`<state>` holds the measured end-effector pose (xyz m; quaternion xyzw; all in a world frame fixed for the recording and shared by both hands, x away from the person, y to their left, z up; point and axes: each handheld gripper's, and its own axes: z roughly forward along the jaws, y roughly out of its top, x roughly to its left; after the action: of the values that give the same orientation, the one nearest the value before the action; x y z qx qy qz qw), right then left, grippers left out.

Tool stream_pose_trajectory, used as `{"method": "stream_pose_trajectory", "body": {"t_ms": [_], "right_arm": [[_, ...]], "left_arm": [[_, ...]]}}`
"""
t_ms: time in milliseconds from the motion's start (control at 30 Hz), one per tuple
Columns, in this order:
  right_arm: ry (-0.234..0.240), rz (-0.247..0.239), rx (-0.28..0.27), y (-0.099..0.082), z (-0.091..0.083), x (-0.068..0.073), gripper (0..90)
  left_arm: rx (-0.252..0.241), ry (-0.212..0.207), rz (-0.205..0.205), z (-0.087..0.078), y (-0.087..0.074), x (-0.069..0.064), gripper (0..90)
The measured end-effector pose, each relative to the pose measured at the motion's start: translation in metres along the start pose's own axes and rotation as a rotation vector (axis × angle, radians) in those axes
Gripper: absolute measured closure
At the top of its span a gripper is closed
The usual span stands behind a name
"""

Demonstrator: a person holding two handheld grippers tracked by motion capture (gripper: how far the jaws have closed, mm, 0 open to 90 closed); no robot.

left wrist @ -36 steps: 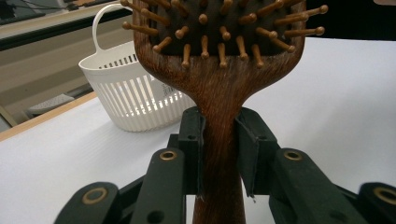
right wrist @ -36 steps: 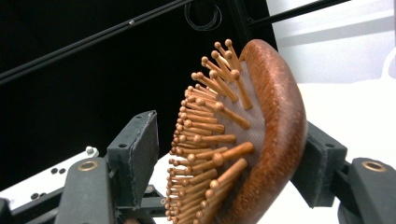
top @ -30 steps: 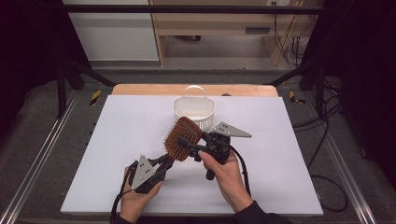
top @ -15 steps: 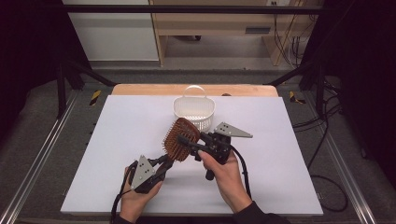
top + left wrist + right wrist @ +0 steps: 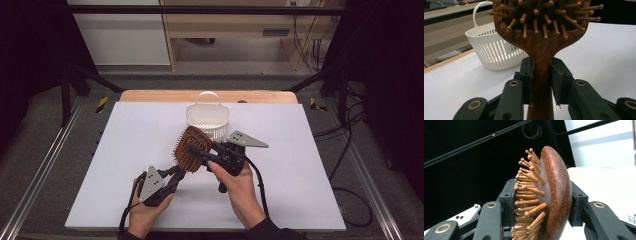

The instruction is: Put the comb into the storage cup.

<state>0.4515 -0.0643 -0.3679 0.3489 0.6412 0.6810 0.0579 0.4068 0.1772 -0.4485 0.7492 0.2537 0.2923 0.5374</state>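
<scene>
The left gripper (image 5: 176, 172) is clamping the neck of the wooden hairbrush (image 5: 541, 37), its jaws pressed flat on either side of the handle just below the bristled head, as the left gripper view is showing. The right gripper (image 5: 197, 152) is coming in across the head: its jaws have just been closing, and in the right gripper view one pad is meeting the bristle tips while the other is sitting against the rounded back (image 5: 557, 195), so it looks to be gripping the brush head.

The brush is being held in the air above the white table (image 5: 310, 165), between the two hands and just in front of the white basket (image 5: 207, 117).

This appears to be a hand-over. To do it well, the right gripper should be squeezing until the bristles are bending and the curved back is seated firmly. Only then should the left be letting go, since the smooth domed wood could be slipping sideways out of a shallow pinch.
</scene>
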Motion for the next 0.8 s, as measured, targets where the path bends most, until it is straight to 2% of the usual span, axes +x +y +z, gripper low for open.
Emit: {"method": "stream_pose_trajectory", "body": {"t_ms": [600,800], "right_arm": [[-0.026,-0.003,0.008,0.0021,0.0038,0.0043,52.4],[-0.028,0.001,0.003,0.0039,0.0046,0.0048,52.5]], "left_arm": [[-0.008,-0.006,-0.028,0.001,-0.0017,0.0019,71.9],[-0.023,-0.005,-0.054,0.0001,-0.0019,0.0039,70.0]]}}
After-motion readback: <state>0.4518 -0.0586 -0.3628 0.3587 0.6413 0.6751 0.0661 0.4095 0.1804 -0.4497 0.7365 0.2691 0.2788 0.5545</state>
